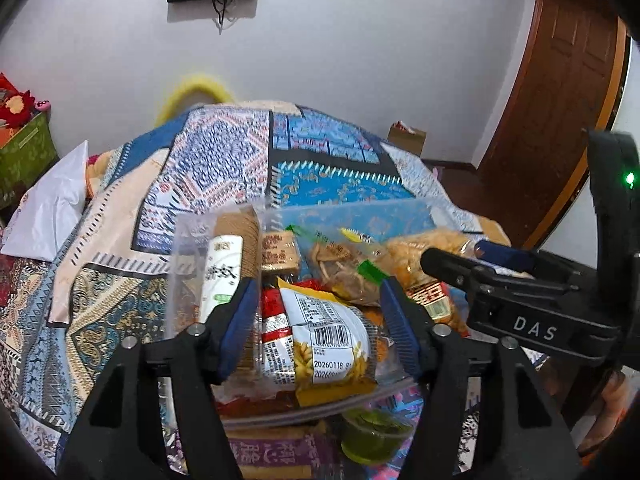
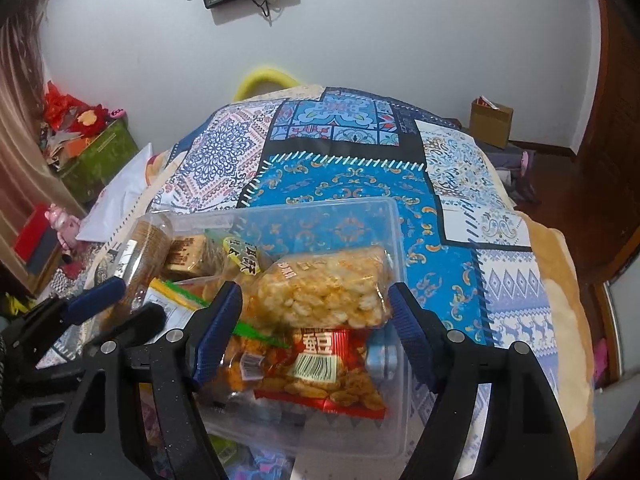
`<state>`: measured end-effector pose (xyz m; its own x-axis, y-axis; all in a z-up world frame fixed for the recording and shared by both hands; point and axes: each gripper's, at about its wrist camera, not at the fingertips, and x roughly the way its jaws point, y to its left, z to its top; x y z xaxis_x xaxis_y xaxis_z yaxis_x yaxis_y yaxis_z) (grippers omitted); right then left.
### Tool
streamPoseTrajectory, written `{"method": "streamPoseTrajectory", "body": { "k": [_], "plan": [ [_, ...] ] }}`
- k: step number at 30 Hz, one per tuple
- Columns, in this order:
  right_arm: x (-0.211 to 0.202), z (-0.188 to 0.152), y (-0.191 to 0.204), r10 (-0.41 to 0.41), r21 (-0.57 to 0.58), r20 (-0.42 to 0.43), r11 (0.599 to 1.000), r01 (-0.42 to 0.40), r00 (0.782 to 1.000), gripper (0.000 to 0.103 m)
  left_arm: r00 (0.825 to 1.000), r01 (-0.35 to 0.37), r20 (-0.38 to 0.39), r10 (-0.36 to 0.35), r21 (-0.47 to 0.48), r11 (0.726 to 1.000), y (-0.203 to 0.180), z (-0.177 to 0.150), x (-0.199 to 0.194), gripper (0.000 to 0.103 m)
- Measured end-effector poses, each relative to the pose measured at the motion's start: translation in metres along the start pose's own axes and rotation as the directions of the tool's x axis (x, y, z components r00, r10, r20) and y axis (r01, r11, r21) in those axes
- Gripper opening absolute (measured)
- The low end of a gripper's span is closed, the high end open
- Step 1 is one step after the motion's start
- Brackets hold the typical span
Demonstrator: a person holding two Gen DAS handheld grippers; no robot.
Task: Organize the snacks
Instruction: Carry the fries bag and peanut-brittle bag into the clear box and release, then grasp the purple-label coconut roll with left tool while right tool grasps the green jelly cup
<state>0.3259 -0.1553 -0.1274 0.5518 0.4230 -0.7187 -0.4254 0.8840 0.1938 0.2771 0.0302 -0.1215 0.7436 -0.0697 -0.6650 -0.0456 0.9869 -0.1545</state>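
Snack box (image 2: 394, 232) packed; left gripper (image 1: 316, 320) and right gripper (image 2: 316, 328) spread wide, grasping nothing.

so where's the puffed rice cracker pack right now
In the right wrist view the puffed rice cracker pack lies centre frame inside the clear plastic box, on the red snack packet, between the open right gripper's fingers.

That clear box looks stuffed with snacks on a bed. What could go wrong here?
The clear plastic box is heaped above its rim, so the puffed rice bag on top could slide off onto the patterned bedspread. Both grippers, left gripper and right gripper, are open close together over the pile and might bump. The soft bed may let the box tip.
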Motion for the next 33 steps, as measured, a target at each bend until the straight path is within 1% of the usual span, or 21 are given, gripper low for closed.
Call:
{"method": "streamPoseTrajectory", "body": {
  "k": [4, 9, 14, 17, 19, 24, 29, 33],
  "plan": [
    [-0.017, -0.002, 0.001, 0.013, -0.003, 0.023, 1.0, -0.013, 1.0, 0.073, 1.0, -0.004, 0.03, 0.004, 0.007, 1.0, 0.0, 0.003, -0.023, 0.065],
    [-0.044, -0.007, 0.01, 0.021, -0.026, 0.063, 0.999, -0.019, 0.998, 0.073, 0.998, -0.015, 0.054, 0.015, -0.013, 1.0, 0.007, 0.002, -0.053, 0.065],
    [-0.066, -0.023, 0.025, 0.021, -0.072, 0.088, 0.997, -0.015, 0.996, 0.073, 0.997, -0.029, 0.067, 0.032, -0.033, 0.999, 0.016, -0.004, -0.075, 0.067],
    [-0.072, -0.035, 0.034, 0.028, -0.09, 0.092, 0.996, -0.02, 0.995, 0.077, 0.997, -0.039, 0.067, 0.042, -0.043, 0.998, 0.024, -0.012, -0.085, 0.07],
    [-0.074, -0.043, 0.039, 0.031, -0.098, 0.09, 0.995, -0.022, 0.995, 0.079, 0.997, -0.046, 0.053, 0.048, -0.053, 0.998, 0.03, -0.02, -0.088, 0.07],
    [-0.068, -0.061, 0.049, 0.051, -0.098, 0.054, 0.994, -0.045, 0.997, 0.079, 0.999, -0.051, 0.005, 0.052, -0.078, 0.996, 0.045, -0.04, -0.087, 0.07],
    [-0.049, -0.077, 0.056, 0.049, -0.095, 0.0, 0.994, -0.049, 0.999, 0.079, 0.995, -0.061, -0.08, 0.054, -0.09, 0.994, 0.056, -0.065, -0.068, 0.07],
    [-0.027, -0.088, 0.058, 0.053, -0.079, -0.06, 0.995, -0.058, 0.997, 0.079, 0.988, -0.069, -0.146, 0.056, -0.085, 0.994, 0.063, -0.083, -0.049, 0.07]
  ]
}}
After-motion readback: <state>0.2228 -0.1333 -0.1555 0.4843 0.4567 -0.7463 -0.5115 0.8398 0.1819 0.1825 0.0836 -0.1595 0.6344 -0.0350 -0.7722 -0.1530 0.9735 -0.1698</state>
